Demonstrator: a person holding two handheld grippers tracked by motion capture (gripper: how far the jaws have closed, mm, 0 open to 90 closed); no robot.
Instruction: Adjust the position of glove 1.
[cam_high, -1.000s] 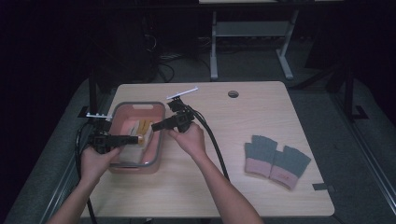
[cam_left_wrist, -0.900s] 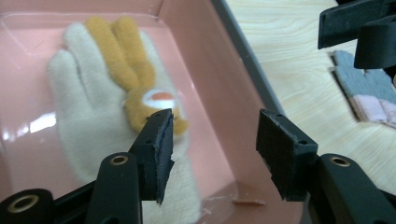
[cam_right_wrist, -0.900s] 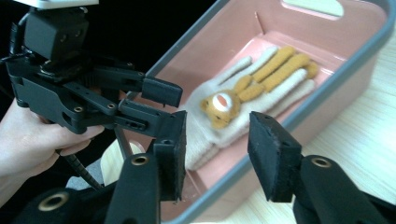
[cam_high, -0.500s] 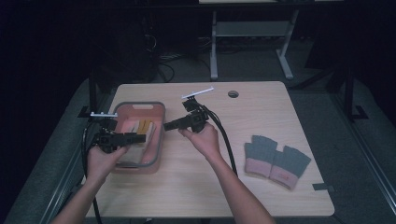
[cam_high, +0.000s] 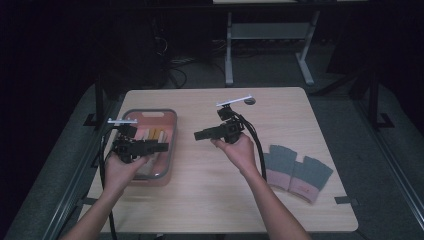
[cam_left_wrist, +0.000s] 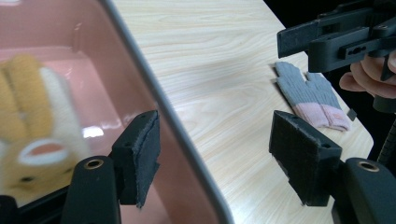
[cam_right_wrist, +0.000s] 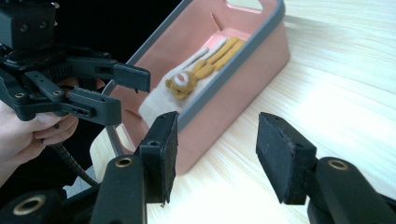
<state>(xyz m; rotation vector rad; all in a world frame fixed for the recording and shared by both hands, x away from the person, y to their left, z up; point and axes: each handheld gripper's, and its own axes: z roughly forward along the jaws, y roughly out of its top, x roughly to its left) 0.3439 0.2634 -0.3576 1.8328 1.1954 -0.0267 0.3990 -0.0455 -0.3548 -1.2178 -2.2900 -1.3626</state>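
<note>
Everything sits around the pink bin (cam_high: 170, 131) with its grey rim, at the left of the wooden table (cam_high: 210, 200). The left gripper (cam_high: 161, 147) hangs over the bin's near end, jaws spread and empty. Just right of the bin the right gripper (cam_high: 198, 135) is held above bare wood, jaws also parted, gripping nothing and pointing back toward the bin. Well to the right of the bin lies a pair of grey gloves (cam_high: 296, 171) with pink cuffs. The right gripper view looks into the bin, where a yellow and white plush toy (cam_right_wrist: 187, 81) lies on the bottom; from above it is only pale stripes.
</note>
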